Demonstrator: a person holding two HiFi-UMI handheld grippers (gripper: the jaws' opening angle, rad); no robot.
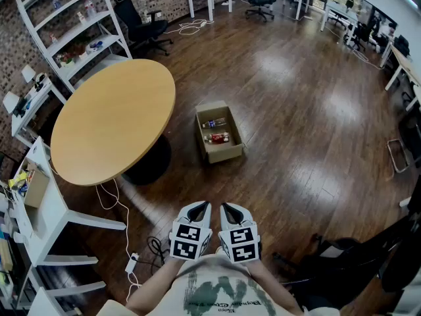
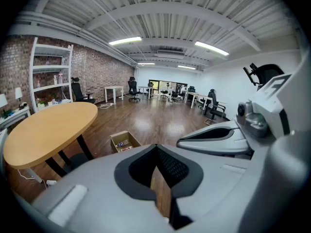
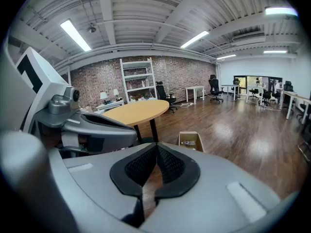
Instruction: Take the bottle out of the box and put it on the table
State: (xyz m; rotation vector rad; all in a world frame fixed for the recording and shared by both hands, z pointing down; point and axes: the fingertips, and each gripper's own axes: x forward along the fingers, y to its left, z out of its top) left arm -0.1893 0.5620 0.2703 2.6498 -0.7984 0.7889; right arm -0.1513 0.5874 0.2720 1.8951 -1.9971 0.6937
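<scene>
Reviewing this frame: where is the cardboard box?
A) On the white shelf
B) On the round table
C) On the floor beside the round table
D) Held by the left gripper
C: the open cardboard box sits on the wooden floor beside the round table, with bottles inside.

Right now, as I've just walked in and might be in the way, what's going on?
A person holds the left gripper and right gripper near the body, both shut and empty. The open brown cardboard box, bottles lying inside, sits on the wooden floor beside the round light-wood table. No bottle is out yet.
</scene>
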